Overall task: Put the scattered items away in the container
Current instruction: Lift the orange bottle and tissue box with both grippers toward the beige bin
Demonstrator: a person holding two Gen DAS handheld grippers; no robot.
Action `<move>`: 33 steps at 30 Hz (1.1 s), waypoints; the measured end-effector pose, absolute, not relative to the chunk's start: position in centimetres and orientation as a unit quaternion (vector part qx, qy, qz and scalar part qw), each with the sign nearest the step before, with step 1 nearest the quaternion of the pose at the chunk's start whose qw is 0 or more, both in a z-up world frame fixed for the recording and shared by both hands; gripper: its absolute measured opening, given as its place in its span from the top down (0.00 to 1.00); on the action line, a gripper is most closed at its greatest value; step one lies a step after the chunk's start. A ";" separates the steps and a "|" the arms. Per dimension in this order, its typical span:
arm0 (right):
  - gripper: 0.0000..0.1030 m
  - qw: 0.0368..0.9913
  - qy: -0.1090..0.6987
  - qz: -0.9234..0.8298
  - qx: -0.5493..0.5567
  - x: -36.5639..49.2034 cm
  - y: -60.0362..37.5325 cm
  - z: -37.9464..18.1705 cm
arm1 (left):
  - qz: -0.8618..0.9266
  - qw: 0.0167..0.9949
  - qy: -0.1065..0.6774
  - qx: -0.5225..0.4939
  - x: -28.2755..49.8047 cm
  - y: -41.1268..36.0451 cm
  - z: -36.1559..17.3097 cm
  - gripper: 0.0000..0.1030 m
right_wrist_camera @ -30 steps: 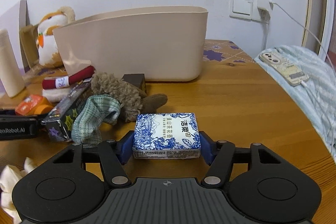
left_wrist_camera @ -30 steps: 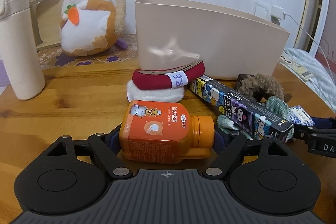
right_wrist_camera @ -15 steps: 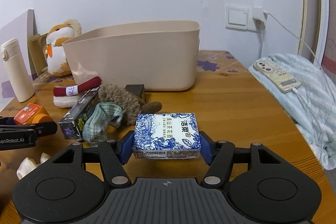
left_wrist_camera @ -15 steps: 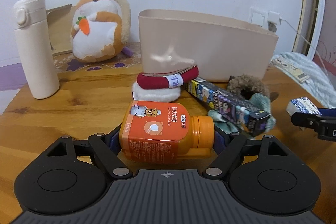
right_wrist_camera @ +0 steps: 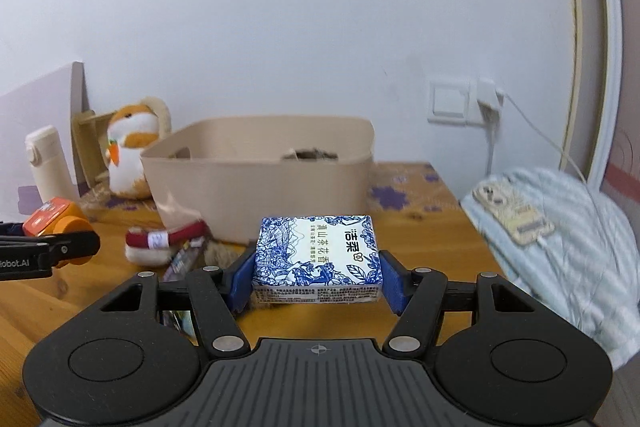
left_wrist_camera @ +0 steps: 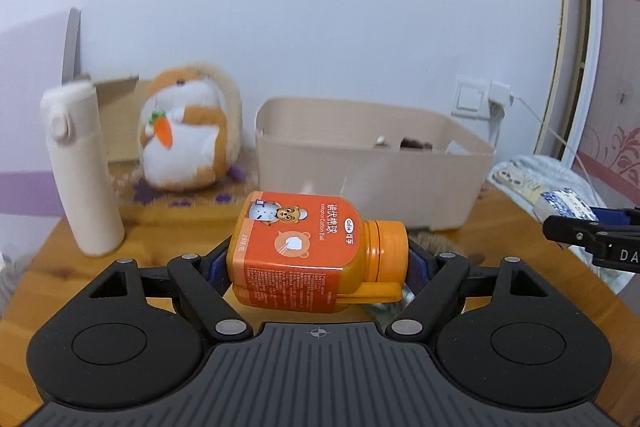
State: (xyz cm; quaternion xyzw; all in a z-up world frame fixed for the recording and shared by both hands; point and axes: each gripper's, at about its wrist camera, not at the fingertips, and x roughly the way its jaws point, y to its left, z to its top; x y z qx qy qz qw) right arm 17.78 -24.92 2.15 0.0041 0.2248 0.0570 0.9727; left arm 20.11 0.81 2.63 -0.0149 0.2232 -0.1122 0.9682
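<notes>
Most of what lies inside the beige plastic container (left_wrist_camera: 372, 163) is hidden by its front wall, and only a dark, fuzzy scrap (right_wrist_camera: 310, 155) is seen above the rim, too small to be identified. The cream-coloured insulated flask (left_wrist_camera: 82, 171) and the orange-and-white plush hamster (left_wrist_camera: 188, 139) are smeared by blur, and the small print on the orange plastic bottle (left_wrist_camera: 308, 251) cannot be read. The items on the wooden table (right_wrist_camera: 420, 227) in front of the container are largely covered by the blue-and-white patterned tissue pack (right_wrist_camera: 316, 259) and the black gripper body, and the black tip of the other gripper (right_wrist_camera: 48, 251) is cut off by the left edge.
</notes>
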 end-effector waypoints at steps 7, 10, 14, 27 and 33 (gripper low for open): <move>0.42 0.979 0.191 0.065 -0.030 18.7 -23.6 4.7 | -0.117 0.972 0.202 -0.016 21.2 0.2 5.1 0.21; 0.42 0.980 0.184 0.068 -0.039 19.3 -23.3 5.3 | -0.115 0.974 0.194 -0.012 22.0 0.0 5.9 0.21; 0.42 0.982 0.172 0.066 -0.044 20.6 -23.2 6.3 | -0.113 0.976 0.188 -0.013 23.2 -0.2 7.0 0.21; 0.42 0.985 0.157 0.071 -0.028 25.9 -23.8 8.9 | -0.100 0.980 0.170 -0.008 28.9 -2.0 10.1 0.21; 0.42 0.986 0.157 0.060 -0.016 28.9 -24.2 8.5 | -0.096 0.980 0.173 0.015 31.9 -3.8 10.0 0.21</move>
